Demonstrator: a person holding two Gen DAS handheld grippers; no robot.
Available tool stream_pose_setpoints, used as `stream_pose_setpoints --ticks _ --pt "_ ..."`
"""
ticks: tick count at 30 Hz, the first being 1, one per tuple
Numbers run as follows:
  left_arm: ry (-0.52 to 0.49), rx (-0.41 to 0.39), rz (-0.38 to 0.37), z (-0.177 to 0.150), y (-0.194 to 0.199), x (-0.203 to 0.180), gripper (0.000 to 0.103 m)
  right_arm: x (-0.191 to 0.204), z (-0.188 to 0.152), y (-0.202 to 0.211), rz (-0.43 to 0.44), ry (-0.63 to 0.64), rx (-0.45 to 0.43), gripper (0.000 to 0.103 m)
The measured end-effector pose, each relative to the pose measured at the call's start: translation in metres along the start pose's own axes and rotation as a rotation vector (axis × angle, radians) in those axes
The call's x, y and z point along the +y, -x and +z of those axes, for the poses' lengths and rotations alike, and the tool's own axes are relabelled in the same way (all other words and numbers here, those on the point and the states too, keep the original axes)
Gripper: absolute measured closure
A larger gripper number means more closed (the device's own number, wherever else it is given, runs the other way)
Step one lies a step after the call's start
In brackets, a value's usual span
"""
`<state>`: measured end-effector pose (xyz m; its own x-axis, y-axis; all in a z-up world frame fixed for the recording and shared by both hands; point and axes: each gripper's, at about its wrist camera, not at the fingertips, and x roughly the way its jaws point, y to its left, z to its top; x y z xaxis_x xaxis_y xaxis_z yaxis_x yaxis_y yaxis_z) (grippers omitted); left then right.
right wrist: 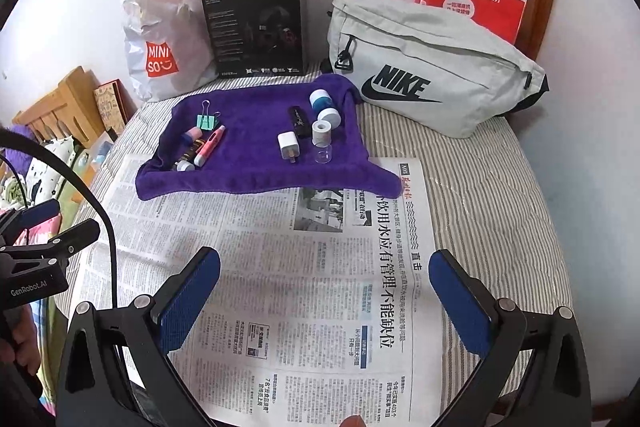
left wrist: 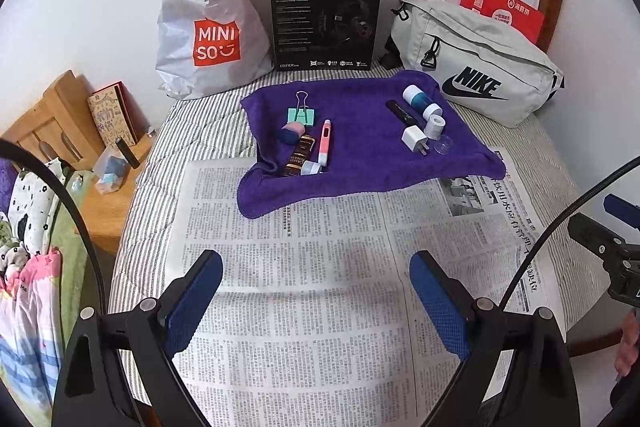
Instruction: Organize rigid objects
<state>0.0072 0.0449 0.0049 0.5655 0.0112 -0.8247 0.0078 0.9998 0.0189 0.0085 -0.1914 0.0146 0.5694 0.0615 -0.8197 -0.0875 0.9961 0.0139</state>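
Rigid objects are lying in two loose groups on a purple towel (left wrist: 360, 163) that is overlapping the far edge of a newspaper (left wrist: 320, 287) spread across the striped bed. Behind them a grey Nike bag (right wrist: 432, 67), a white Miniso bag (left wrist: 208, 27) and a black headset box (left wrist: 326, 19) are crowding the wall, leaving little room beyond the towel. The left gripper (left wrist: 316, 291) and the right gripper (right wrist: 324, 291) are both hovering over the bare newspaper, jaws wide apart and holding nothing. Such a scene is fitting either items waiting to be sorted or items already grouped, so I cannot tell the stage. On the left are sitting a mint binder clip (left wrist: 303, 113), a pink thermometer (left wrist: 325, 143) and a dark small bottle (left wrist: 298, 157); on the right, a blue-and-white tube (right wrist: 325, 107), a black stick (right wrist: 299, 121), a white charger plug (right wrist: 287, 145) and a tape roll (right wrist: 321, 133), packed closely enough to be hindering a clean pinch.
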Motion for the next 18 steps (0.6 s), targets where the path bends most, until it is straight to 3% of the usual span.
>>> stream_pose_setpoints --ticks 18 --pt "-0.012 -0.002 0.009 0.0003 0.0031 -0.0031 0.008 0.0008 0.0 0.0021 0.0 0.008 0.002 0.0"
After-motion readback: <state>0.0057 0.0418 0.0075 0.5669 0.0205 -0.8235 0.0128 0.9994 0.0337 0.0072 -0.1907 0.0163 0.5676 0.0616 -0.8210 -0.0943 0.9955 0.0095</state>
